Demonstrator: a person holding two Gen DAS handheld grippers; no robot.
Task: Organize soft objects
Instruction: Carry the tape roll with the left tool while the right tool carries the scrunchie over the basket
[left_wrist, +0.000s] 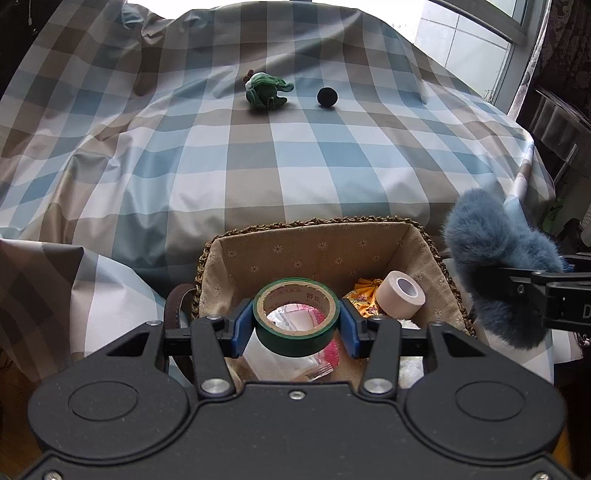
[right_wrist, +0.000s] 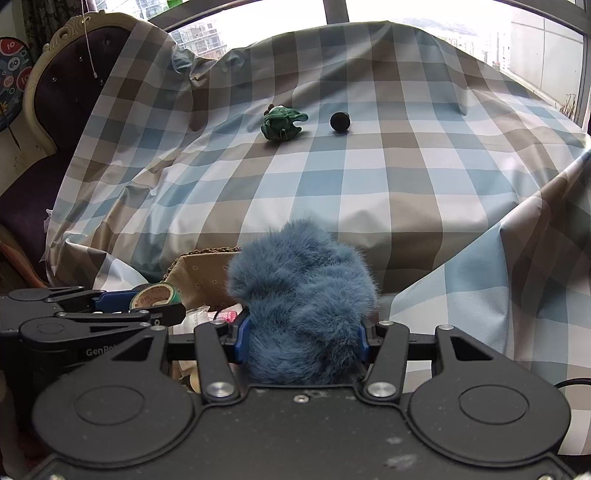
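Note:
My left gripper (left_wrist: 296, 325) is shut on a green tape roll (left_wrist: 296, 316) and holds it over the woven basket (left_wrist: 432, 258) with a beige liner. My right gripper (right_wrist: 303, 341) is shut on a fluffy blue plush (right_wrist: 301, 302), held just right of the basket; the plush also shows in the left wrist view (left_wrist: 495, 269). A green plush toy (left_wrist: 266, 91) and a small black ball (left_wrist: 327, 97) lie far back on the checked cloth; both show in the right wrist view too, the toy (right_wrist: 282, 122) left of the ball (right_wrist: 340, 121).
In the basket lie a beige tape roll (left_wrist: 400, 295), a yellow patterned fabric piece (left_wrist: 364, 299) and plastic packets (left_wrist: 295, 354). The checked cloth (left_wrist: 295, 177) covers the whole surface. A dark padded chair (right_wrist: 55, 122) stands at the left, windows behind.

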